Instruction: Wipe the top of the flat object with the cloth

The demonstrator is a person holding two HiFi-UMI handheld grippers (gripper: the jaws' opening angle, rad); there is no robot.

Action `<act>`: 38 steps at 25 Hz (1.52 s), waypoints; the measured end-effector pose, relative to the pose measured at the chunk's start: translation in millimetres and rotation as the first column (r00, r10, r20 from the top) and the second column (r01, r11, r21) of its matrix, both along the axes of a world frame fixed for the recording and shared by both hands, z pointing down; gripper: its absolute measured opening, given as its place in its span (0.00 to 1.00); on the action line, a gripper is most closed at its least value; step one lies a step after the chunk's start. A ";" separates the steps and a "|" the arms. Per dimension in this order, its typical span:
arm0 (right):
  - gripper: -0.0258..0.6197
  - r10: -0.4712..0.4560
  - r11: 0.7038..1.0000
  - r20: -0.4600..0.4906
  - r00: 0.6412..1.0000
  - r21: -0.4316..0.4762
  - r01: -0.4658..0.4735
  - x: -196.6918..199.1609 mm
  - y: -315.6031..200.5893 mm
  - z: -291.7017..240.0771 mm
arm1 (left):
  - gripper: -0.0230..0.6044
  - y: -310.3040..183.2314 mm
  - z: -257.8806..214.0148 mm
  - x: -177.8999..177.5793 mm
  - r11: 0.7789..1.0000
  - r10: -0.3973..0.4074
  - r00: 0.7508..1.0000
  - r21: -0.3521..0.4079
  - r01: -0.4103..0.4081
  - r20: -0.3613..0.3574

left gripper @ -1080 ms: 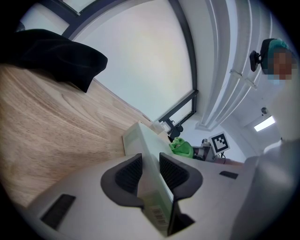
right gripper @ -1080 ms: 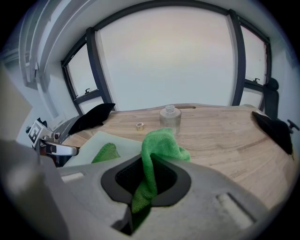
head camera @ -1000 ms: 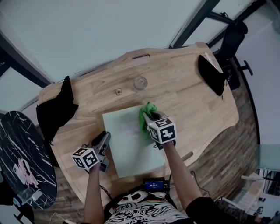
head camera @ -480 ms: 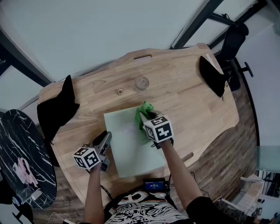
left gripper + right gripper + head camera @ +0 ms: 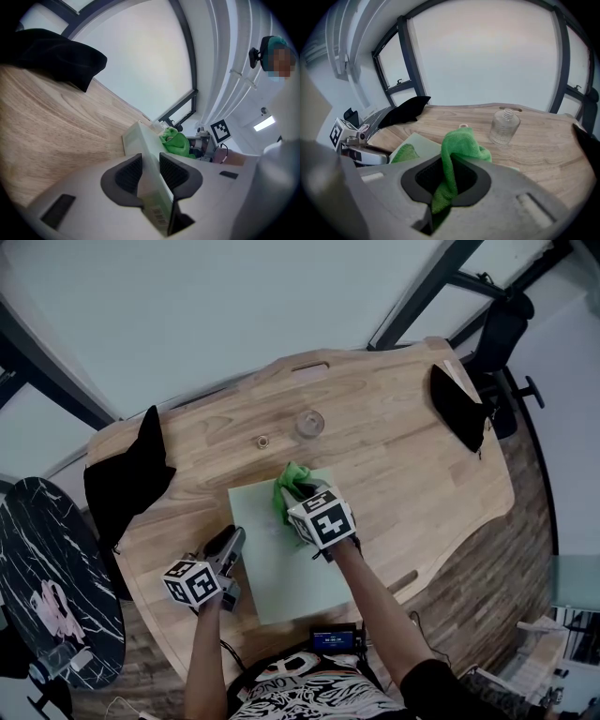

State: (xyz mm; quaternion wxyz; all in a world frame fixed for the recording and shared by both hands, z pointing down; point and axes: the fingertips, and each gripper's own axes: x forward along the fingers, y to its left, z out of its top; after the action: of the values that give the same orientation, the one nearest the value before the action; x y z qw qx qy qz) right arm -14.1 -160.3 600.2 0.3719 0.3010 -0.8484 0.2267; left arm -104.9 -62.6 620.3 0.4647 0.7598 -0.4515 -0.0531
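Pinched in the right gripper (image 5: 296, 495) at centre frame, green cloth (image 5: 285, 489) pressed onto the pale flat object (image 5: 281, 568) on the desk (image 5: 394, 437), left gripper (image 5: 229, 545) clamped on its lower-left edge; best wiped with even pressure, overlapping strokes.

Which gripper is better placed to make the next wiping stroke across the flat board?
Likely the right gripper: it is shut on the green cloth, which rests on the flat board. The left gripper is shut on the board's edge, steadying it.
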 end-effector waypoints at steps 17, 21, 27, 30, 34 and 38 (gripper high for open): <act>0.09 -0.112 0.993 0.015 0.994 -0.026 0.112 -54.4 12.9 -0.1 | 0.22 0.6 0.4 0.0 1.000 0.001 1.000 -0.005 -0.001 -0.005; 0.09 -0.126 0.992 0.021 0.992 -0.020 0.126 -62.0 14.8 -0.7 | 0.22 0.4 0.2 0.0 1.000 0.003 1.000 -0.004 -0.003 -0.006; 0.09 -0.183 0.983 0.039 0.982 -0.007 0.184 -82.2 22.6 -1.3 | 0.22 0.4 0.7 -0.6 1.000 0.002 1.000 -0.006 -0.002 -0.005; 0.09 -0.204 0.979 0.060 0.977 -0.003 0.204 -89.5 26.7 -3.0 | 0.22 0.6 0.7 -0.6 1.000 0.001 1.000 -0.005 -0.001 -0.003; 0.09 -0.208 0.978 0.060 0.976 -0.001 0.208 -91.6 28.2 -1.8 | 0.22 0.4 1.2 -0.4 1.000 0.000 1.000 -0.003 0.000 0.000; 0.09 -0.232 0.973 0.069 0.970 0.018 0.231 -95.8 29.7 -4.8 | 0.22 0.6 0.9 -1.1 1.000 0.000 1.000 -0.005 0.000 -0.003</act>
State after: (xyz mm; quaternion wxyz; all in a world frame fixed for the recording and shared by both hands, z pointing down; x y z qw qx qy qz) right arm -109.9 -130.6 595.4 0.3641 0.1938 -0.8914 0.1879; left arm -106.0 -62.1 621.2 0.4672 0.7587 -0.4508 -0.0534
